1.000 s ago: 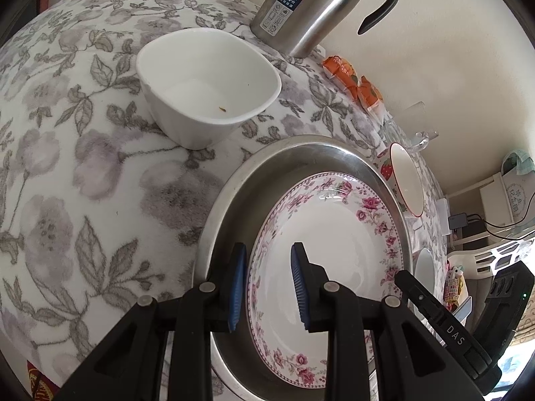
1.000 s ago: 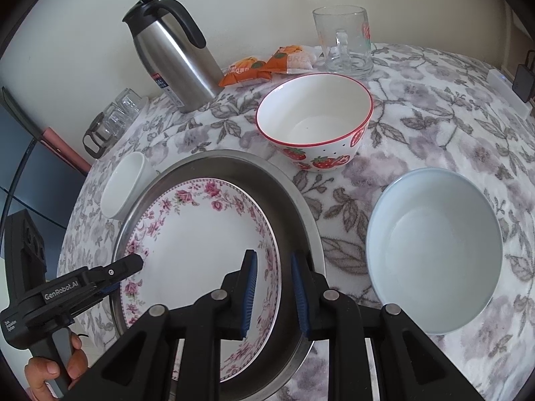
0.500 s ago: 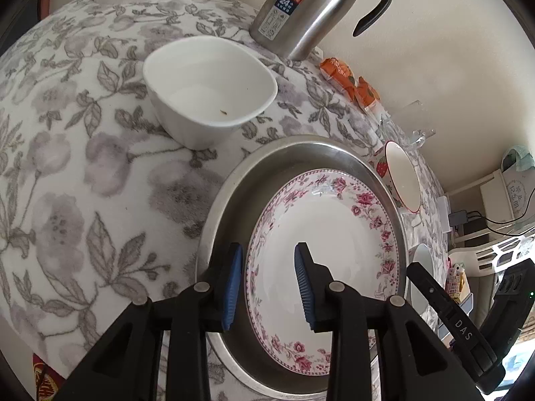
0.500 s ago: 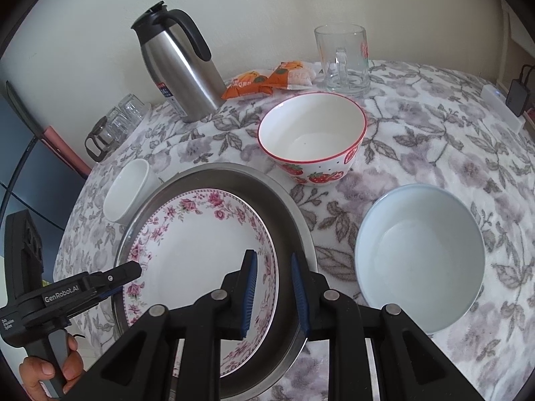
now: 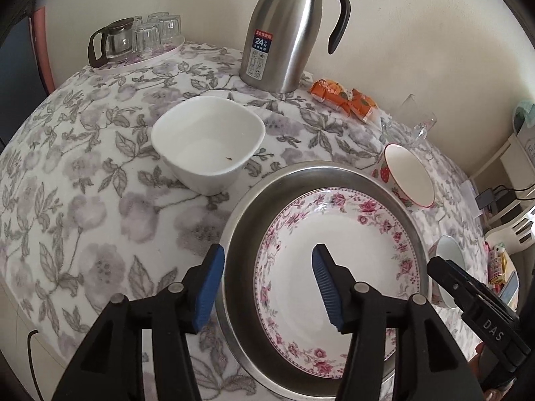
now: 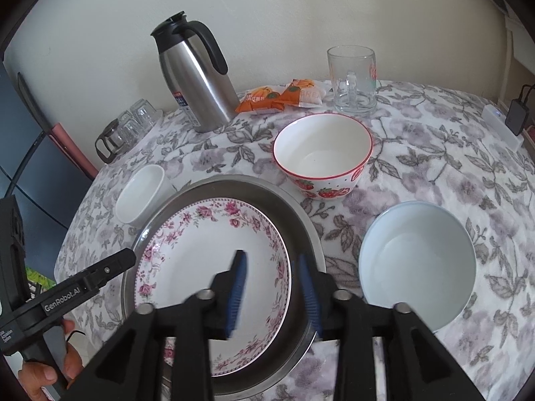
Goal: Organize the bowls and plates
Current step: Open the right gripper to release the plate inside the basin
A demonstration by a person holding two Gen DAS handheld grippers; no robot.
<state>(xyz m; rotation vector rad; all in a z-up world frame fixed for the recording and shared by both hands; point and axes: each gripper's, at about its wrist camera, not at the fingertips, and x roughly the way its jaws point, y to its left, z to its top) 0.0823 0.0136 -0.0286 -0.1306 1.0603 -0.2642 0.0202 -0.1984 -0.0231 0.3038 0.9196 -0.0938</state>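
Observation:
A pink-flowered plate (image 5: 337,244) lies inside a steel dish (image 5: 240,234); both also show in the right wrist view, plate (image 6: 200,254) and dish (image 6: 297,214). My left gripper (image 5: 265,284) is open and empty above the dish's left rim. My right gripper (image 6: 272,287) is open and empty above the dish's right rim. A white square bowl (image 5: 207,143) stands left of the dish. A strawberry bowl (image 6: 322,155) and a pale blue bowl (image 6: 418,267) stand to the right.
A steel thermos (image 5: 284,30) and orange snack packets (image 5: 344,98) stand at the back by the wall. A tray of glasses (image 5: 137,40) is at the back left, a glass mug (image 6: 352,82) at the back right. A flowered cloth (image 5: 83,183) covers the table.
Both grippers have opened wider and pulled back and up from the dish. The plate and dish have stayed in place.

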